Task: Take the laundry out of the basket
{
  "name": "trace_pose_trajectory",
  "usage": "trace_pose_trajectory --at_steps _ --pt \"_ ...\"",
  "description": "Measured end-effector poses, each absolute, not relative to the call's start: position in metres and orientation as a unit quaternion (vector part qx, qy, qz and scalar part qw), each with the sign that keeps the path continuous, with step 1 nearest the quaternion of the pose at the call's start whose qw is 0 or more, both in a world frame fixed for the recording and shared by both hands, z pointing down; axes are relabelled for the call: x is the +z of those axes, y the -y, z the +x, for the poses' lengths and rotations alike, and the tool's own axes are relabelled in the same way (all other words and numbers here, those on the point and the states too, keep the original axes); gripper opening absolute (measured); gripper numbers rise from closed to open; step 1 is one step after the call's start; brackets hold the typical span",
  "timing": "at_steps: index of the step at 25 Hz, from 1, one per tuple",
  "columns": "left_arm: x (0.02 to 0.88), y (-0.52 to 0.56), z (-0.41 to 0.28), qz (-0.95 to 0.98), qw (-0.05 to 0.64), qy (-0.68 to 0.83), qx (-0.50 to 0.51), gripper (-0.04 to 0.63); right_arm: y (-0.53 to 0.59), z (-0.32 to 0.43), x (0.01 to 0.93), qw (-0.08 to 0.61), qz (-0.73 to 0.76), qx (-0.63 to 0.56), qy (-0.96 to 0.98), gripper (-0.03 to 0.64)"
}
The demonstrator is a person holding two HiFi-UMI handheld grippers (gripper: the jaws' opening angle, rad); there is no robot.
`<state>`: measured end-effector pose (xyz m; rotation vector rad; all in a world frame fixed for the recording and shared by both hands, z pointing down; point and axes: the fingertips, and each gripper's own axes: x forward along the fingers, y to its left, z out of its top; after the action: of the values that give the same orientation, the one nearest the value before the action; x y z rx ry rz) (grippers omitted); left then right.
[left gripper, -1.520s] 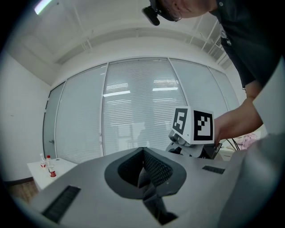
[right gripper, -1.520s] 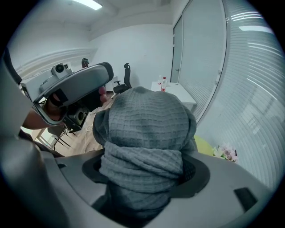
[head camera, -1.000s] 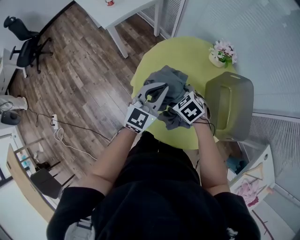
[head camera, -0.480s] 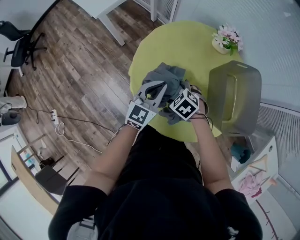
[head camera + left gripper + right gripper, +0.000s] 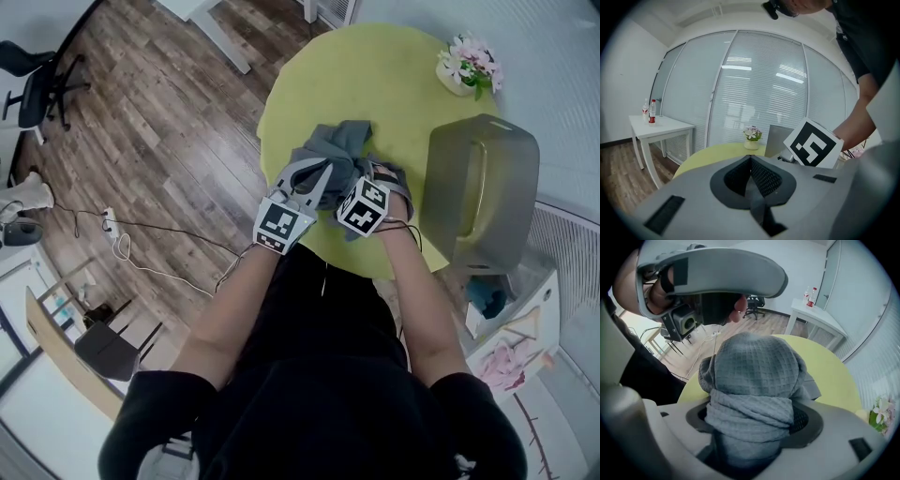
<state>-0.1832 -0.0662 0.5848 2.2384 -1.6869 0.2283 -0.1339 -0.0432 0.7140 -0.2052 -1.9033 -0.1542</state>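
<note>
A grey waffle-knit cloth [image 5: 336, 150] lies bunched on the round yellow-green table [image 5: 375, 66], near its front edge. My right gripper [image 5: 752, 425] is shut on a thick fold of this cloth [image 5: 754, 366], which fills the space between the jaws. In the head view only its marker cube [image 5: 364, 206] shows. My left gripper [image 5: 317, 176] is close beside it on the left, over the cloth, with its jaws shut and nothing between them [image 5: 751, 161]. The grey-olive basket [image 5: 483, 202] stands at the table's right edge, apart from both grippers.
A small pot of flowers [image 5: 466, 67] stands at the table's far right. Beyond the table, a white side table [image 5: 656, 126] with bottles [image 5: 649, 112] stands before a glass wall. An office chair [image 5: 42, 89] and cables [image 5: 117, 248] are on the wood floor at left.
The grippers have drawn slightly closer together over the cloth. The right one keeps its hold and the left stays shut. The head camera has shifted a little.
</note>
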Motion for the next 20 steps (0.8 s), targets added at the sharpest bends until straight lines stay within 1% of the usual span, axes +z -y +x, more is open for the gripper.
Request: trace_pose_trajectory --at_steps 5,13,20 --pt "0.605 0.063 -0.18 0.782 0.181 0.591 0.086 0.009 0.04 -0.133 0.733 0.576 -0.097 -0.069 0.809 0.371" --pt "0.628 0.066 -0.174 0.784 0.189 0.582 0.1 0.009 0.045 -0.132 0.755 0.583 -0.091 -0.076 0.804 0.373" --pt "0.637 0.07 -0.173 0.784 0.192 0.58 0.106 0.009 0.043 -0.133 0.758 0.575 -0.099 -0.042 0.811 0.383"
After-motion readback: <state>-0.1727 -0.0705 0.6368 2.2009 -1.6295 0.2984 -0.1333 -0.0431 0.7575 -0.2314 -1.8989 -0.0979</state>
